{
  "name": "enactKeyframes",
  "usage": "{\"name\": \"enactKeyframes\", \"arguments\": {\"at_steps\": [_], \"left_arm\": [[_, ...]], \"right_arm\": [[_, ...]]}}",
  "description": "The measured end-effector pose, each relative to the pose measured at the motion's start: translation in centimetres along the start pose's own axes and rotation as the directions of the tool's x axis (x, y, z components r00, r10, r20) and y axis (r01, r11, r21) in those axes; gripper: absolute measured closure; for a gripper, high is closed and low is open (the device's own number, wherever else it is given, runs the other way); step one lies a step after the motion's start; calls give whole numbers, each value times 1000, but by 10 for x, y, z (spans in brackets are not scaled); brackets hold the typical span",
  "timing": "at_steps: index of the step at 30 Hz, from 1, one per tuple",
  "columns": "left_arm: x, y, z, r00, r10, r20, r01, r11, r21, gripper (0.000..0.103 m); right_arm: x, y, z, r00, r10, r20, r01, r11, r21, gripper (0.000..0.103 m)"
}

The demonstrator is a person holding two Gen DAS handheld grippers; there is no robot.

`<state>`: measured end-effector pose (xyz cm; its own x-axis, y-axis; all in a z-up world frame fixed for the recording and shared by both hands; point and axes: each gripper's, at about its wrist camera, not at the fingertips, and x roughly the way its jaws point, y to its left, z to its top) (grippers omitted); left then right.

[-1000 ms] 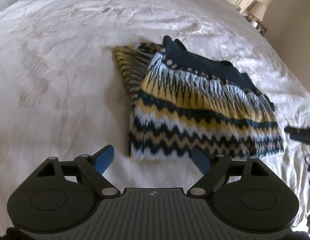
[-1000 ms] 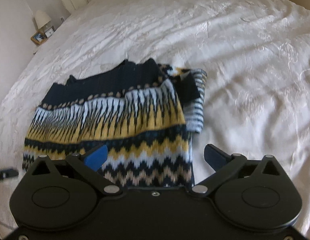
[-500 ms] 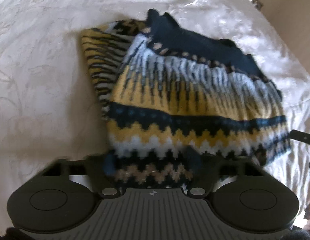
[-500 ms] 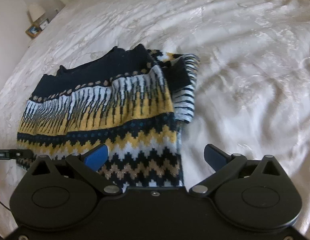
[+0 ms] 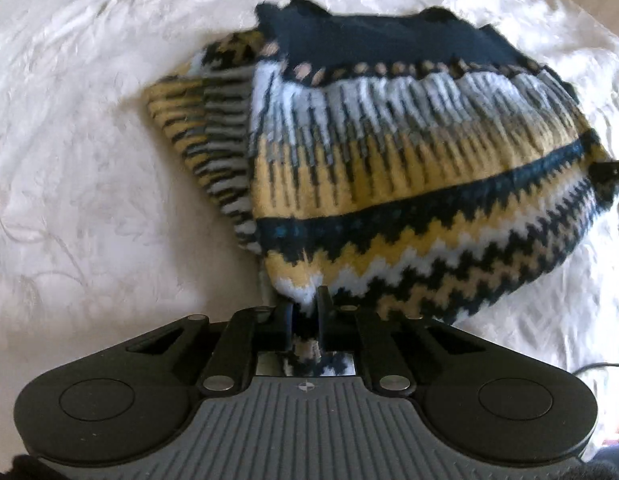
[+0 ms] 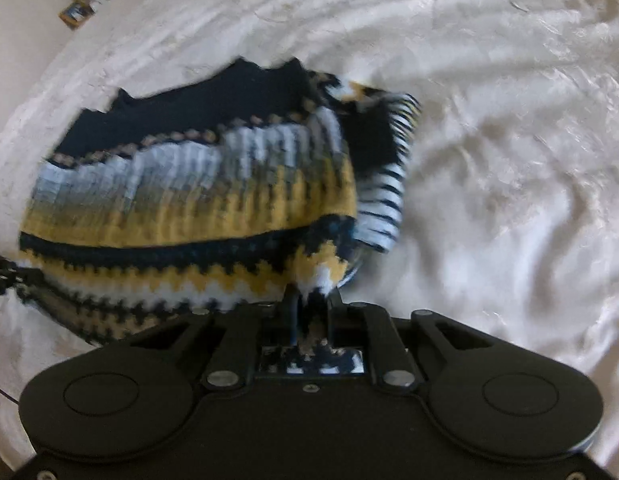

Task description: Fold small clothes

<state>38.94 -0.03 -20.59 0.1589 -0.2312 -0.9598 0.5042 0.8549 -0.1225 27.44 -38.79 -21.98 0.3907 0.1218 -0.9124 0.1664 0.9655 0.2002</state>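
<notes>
A small knitted sweater (image 5: 409, 152) with navy, yellow, white and tan zigzag bands lies on a white bedspread (image 5: 89, 160). My left gripper (image 5: 305, 312) is shut on the sweater's near hem at its left corner. My right gripper (image 6: 313, 312) is shut on the same hem at the sweater's (image 6: 189, 196) right corner. The hem is bunched between each pair of fingers and lifted slightly. A folded sleeve (image 5: 205, 136) sticks out at the side. The other gripper's tip (image 5: 609, 170) shows at the right edge of the left wrist view.
The white bedspread (image 6: 489, 160) spreads wide around the sweater, with wrinkles. A nightstand with a small framed item (image 6: 75, 14) stands past the bed's far left corner in the right wrist view.
Both grippers moved forward to the sweater's near hem and closed on it from open. The hem now bunches up between the fingers.
</notes>
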Motion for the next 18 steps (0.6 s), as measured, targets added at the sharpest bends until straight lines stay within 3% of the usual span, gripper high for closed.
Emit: {"name": "enactKeyframes", "arguments": {"at_steps": [3,4,5,6,7,9,11,13,18], "left_arm": [[-1,14,-1,999,-40,1,40,994,-103,90],[-5,17,-2,999,-47,12,48,990,-129,89],[-11,19,-3,998,-49,32,53,986,-156,84],[-19,20,-3,998,-38,55,47,982,-185,79],[-30,21,-5,996,-20,83,37,977,-209,66],[-53,21,-7,986,-11,164,52,967,-250,54],[-69,17,-2,975,-1,223,65,959,-277,42],[-73,8,11,967,11,254,60,961,-268,41],[-52,-14,58,964,44,263,5,983,-183,29]], "right_arm": [[5,-6,-2,1000,16,-9,-16,999,37,80],[5,-7,-1,1000,19,-5,-19,999,46,70],[2,-8,0,1000,27,4,-27,998,62,68],[-2,-9,1,999,29,18,-30,997,76,55],[-6,-10,2,999,32,36,-35,996,87,40],[-19,-12,3,996,31,84,-39,995,91,24],[-28,-11,8,992,26,125,-36,996,77,24],[-31,-8,15,989,13,148,-21,998,56,19],[-18,8,47,984,19,178,-22,1000,14,7]]}}
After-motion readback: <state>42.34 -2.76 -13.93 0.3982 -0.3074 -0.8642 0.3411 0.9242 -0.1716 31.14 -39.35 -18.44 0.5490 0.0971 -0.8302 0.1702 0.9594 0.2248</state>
